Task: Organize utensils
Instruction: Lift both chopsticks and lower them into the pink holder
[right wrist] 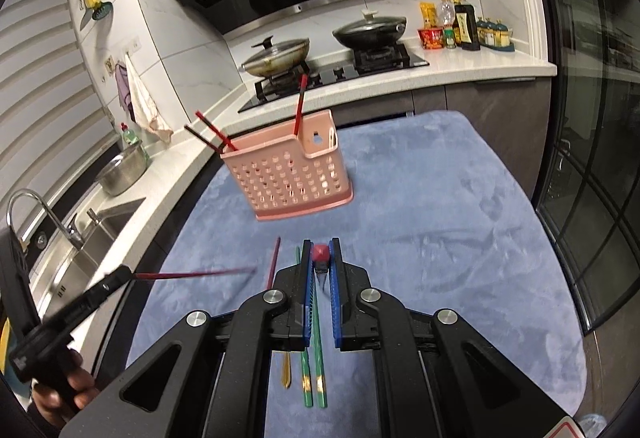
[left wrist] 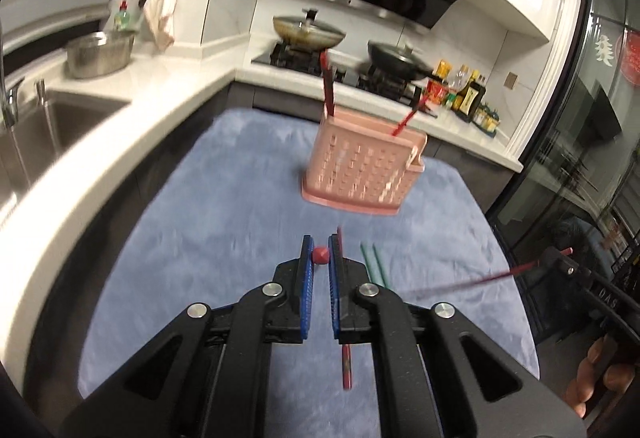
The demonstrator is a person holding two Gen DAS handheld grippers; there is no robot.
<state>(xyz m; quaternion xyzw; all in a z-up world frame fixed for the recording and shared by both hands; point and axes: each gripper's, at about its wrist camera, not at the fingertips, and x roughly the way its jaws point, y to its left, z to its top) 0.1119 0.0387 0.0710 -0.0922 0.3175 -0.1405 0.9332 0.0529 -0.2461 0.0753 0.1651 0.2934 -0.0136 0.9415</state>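
A pink perforated utensil basket (left wrist: 362, 168) (right wrist: 290, 174) stands on the blue cloth (left wrist: 240, 198) (right wrist: 440, 218) with red and dark chopsticks sticking out of it. My left gripper (left wrist: 321, 256) is shut on a red chopstick, seen end-on in its own view and as a blurred red stick (right wrist: 192, 274) in the right wrist view. My right gripper (right wrist: 321, 254) is shut on another red chopstick (left wrist: 476, 280). A pair of green chopsticks (right wrist: 314, 358) (left wrist: 374, 264) and one more red chopstick (right wrist: 274, 264) (left wrist: 346, 366) lie on the cloth under the grippers.
A gold-coloured utensil tip (right wrist: 285, 374) lies beside the green pair. White counter with a sink (left wrist: 48, 126) on the left, a stove with two lidded pans (right wrist: 320, 50) behind, and bottles (right wrist: 460, 22) at the back right. A glass door (right wrist: 592, 158) is on the right.
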